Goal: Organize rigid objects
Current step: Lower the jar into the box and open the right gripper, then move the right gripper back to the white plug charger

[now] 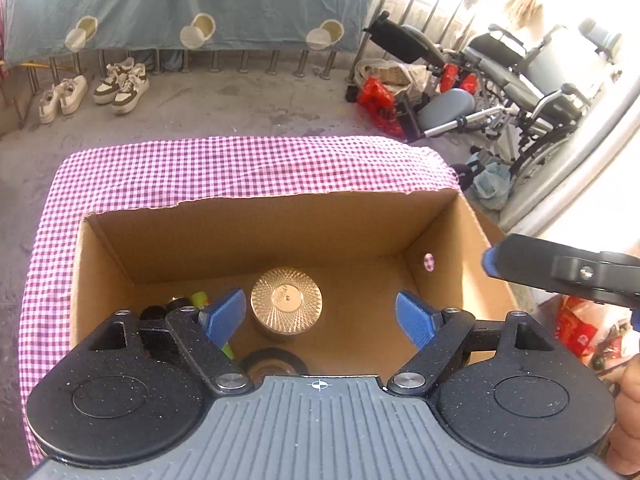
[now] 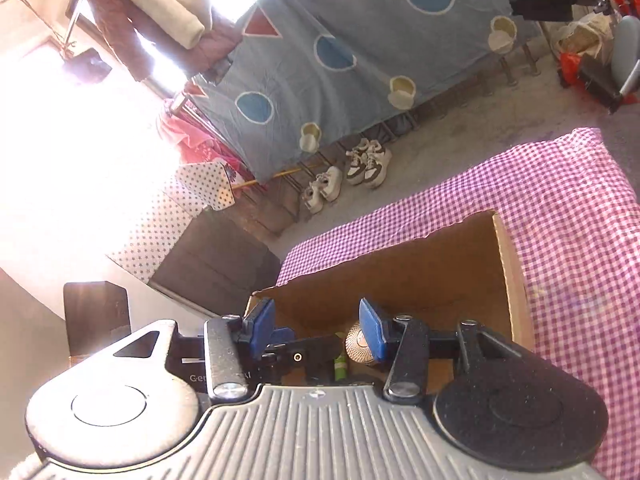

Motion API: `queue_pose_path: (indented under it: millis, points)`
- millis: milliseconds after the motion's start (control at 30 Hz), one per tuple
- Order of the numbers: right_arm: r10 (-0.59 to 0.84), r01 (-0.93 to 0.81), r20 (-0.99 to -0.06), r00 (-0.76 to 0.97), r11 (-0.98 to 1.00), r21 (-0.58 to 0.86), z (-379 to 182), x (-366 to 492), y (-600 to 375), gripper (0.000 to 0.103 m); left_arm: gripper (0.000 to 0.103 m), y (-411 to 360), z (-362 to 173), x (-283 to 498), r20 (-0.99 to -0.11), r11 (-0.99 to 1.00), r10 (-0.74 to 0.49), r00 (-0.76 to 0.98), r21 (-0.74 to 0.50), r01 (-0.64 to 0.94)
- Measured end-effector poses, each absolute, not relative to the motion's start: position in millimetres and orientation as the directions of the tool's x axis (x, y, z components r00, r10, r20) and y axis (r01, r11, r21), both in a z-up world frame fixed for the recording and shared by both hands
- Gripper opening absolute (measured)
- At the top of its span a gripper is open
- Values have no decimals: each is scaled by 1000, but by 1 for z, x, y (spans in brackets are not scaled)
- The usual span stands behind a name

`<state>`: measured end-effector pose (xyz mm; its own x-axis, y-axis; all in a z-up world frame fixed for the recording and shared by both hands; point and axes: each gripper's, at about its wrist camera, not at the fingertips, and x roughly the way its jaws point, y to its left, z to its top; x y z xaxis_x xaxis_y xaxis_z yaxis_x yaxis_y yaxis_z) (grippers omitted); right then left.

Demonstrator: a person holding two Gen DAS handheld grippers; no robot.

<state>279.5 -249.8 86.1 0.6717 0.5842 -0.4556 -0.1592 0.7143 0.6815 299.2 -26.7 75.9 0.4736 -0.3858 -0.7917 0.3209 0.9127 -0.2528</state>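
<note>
An open cardboard box (image 1: pixel 260 232) stands on a table with a pink checked cloth (image 1: pixel 200 168). On the box floor lie a round gold tin (image 1: pixel 286 300), a green item (image 1: pixel 199 299) partly hidden by my finger, and a black tape roll (image 1: pixel 276 362). My left gripper (image 1: pixel 320 316) hangs open over the box with nothing between its blue pads (image 1: pixel 224 312). At the right, a black finger (image 1: pixel 520 264) of the other gripper reaches over the box's edge. My right gripper (image 2: pixel 320 326) is open and holds nothing. It points across the box (image 2: pixel 400 272), above the gold tin (image 2: pixel 356 340).
Two pairs of shoes (image 1: pixel 96 88) sit on the concrete floor below a hanging blue sheet (image 1: pixel 200 0). A wheelchair (image 1: pixel 520 80) and red bags (image 1: pixel 376 100) stand at the far right. Another red bag (image 1: pixel 576 328) lies beside the box, near a person's hand.
</note>
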Motion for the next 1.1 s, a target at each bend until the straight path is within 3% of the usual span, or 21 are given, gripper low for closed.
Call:
queue_pose_path:
  millis: [167,333,633,1100]
  points:
    - [574,-188,-362,734,685,704,103,199,-264,50,91,-17,102,251,-746,898,-403,530,-212,385]
    - [561,-166,-333,758,659,733,82,132,-257,51,99,-7,110,193,-682,866,-456,572,-193,461]
    - [556,-36,-406,725,620,784,17,88,-241,51,100,9,58,124,-659,857,-496,565,-266,442]
    - [588,0,-458,667,614,789,-10,87,-222,51,100,-9,7,94,-682,866,-455,572,-189,464]
